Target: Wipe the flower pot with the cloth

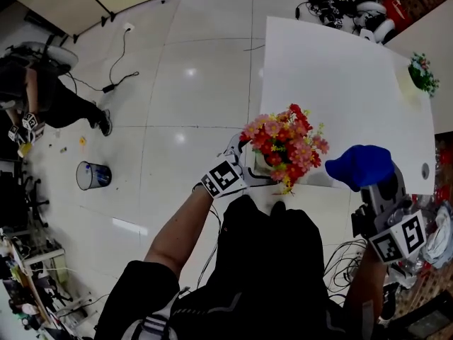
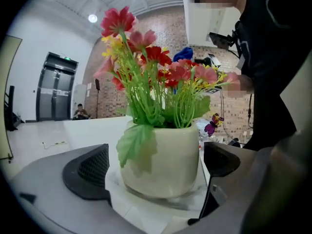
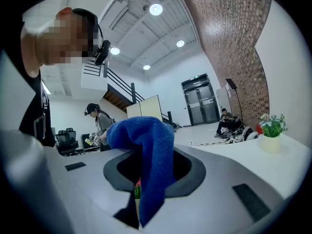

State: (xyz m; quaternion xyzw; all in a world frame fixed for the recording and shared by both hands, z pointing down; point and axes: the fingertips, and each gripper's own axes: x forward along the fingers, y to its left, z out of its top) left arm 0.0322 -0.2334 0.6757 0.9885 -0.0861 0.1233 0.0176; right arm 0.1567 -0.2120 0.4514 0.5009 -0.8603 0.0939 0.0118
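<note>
Flower pot (image 2: 161,162) stands upright at the near edge of the table (image 1: 340,76), cream, rounded, full of red and pink flowers. Left gripper (image 1: 242,163) gapes wide, jaws flanking the pot, seemingly not touching. Right gripper (image 3: 152,174) clamps the blue cloth (image 3: 148,140), apart, on the pot's right; likely swings left next.

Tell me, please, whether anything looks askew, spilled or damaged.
Nothing stands out. The pot stands upright near the table's edge, between the left tool's open jaws; one leaf droops over its rim. The cloth hangs from the right tool.
</note>
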